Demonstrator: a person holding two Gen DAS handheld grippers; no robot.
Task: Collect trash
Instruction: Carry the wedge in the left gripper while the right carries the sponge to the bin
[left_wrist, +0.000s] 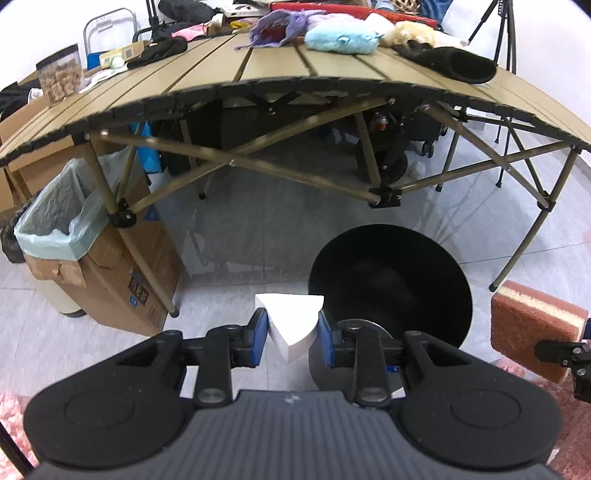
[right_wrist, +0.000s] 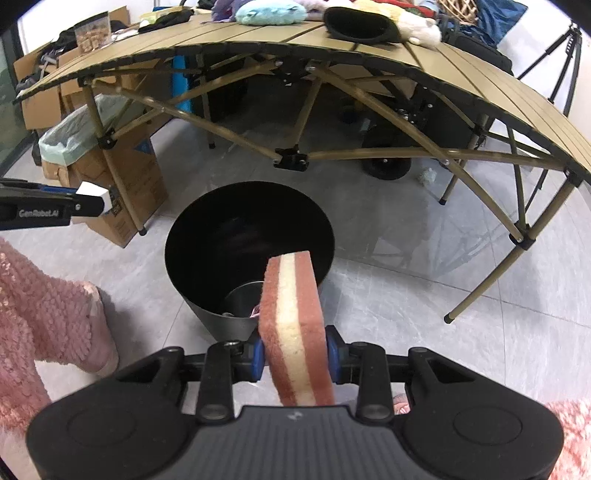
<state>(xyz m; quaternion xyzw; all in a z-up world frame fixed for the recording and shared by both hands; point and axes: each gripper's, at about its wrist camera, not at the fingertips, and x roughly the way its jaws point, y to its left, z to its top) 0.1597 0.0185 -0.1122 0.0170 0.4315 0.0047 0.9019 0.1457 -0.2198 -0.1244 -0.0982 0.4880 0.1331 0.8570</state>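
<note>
Landmark: the black bin (right_wrist: 249, 254) on the floor, in front of the worktop (left_wrist: 280, 70).

Far left of the bin: a lined box (left_wrist: 55, 225) against the worktop's leg, holding a pale bag; I leave it out of this step.

Left of the bin: my left tool (left_wrist: 290, 330), pinching a white wedge (left_wrist: 291, 325) between its blue pads. In the left wrist view the wedge sits just left of the bin's rim, not over the mouth. In the right wrist view that tool enters from the left edge, apart from the bin.

Over the bin: my right tool (right_wrist: 294, 352), pinching a sponge (right_wrist: 293, 325) on edge, red faces against the pads, pale layer between. Its far end overlaps the near rim and mouth in the right wrist view; how high it hangs above the rim I cannot tell. A metal object lies at the bin's bottom.

Behind the bin: the worktop carries soft toys and dark cloth, untouched.

Step in hand, as I judge it: carrying both pieces of trash to the bin. Next move: I would centre the sponge over the mouth and spread the right tool, then bring the wedge rightward past the rim before spreading the left.
</note>
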